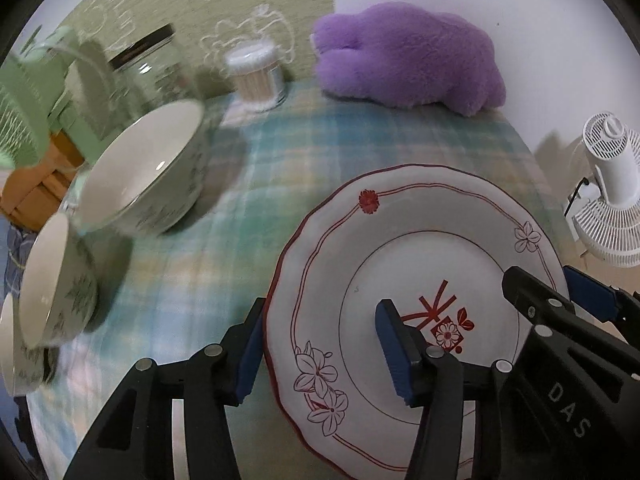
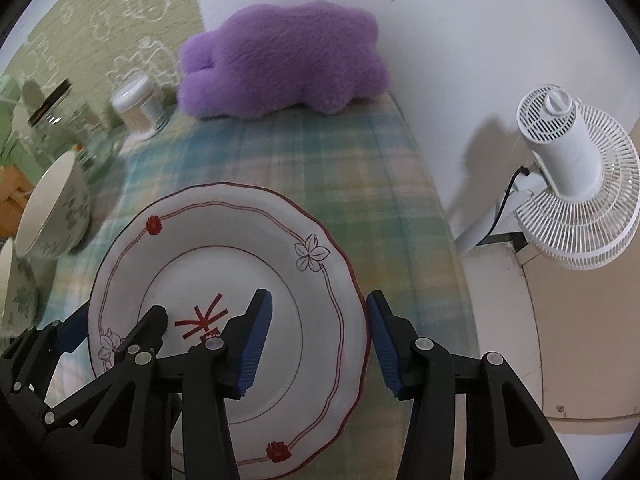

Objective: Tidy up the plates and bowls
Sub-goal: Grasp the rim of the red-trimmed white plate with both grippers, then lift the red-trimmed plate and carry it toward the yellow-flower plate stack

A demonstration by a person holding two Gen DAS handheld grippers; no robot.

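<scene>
Two hand-held grippers are set astride one scalloped plate (image 1: 400,248) with red floral trim, which lies flat on the plaid-covered desk (image 1: 280,168). Left hand-held gripper (image 1: 320,350): jaws apart, left rim between the pads, no clamping evident. Right hand-held gripper (image 2: 318,344): jaws apart, right rim between the pads, likewise unclamped. Three leaf-patterned bowls, large bowl (image 1: 148,168), middle bowl (image 1: 56,284) and a third (image 1: 16,352) at the frame edge, are lined up unstacked at left. Organizing is judged barely begun: the plate is not yet lifted and the bowls are not yet nested.
</scene>
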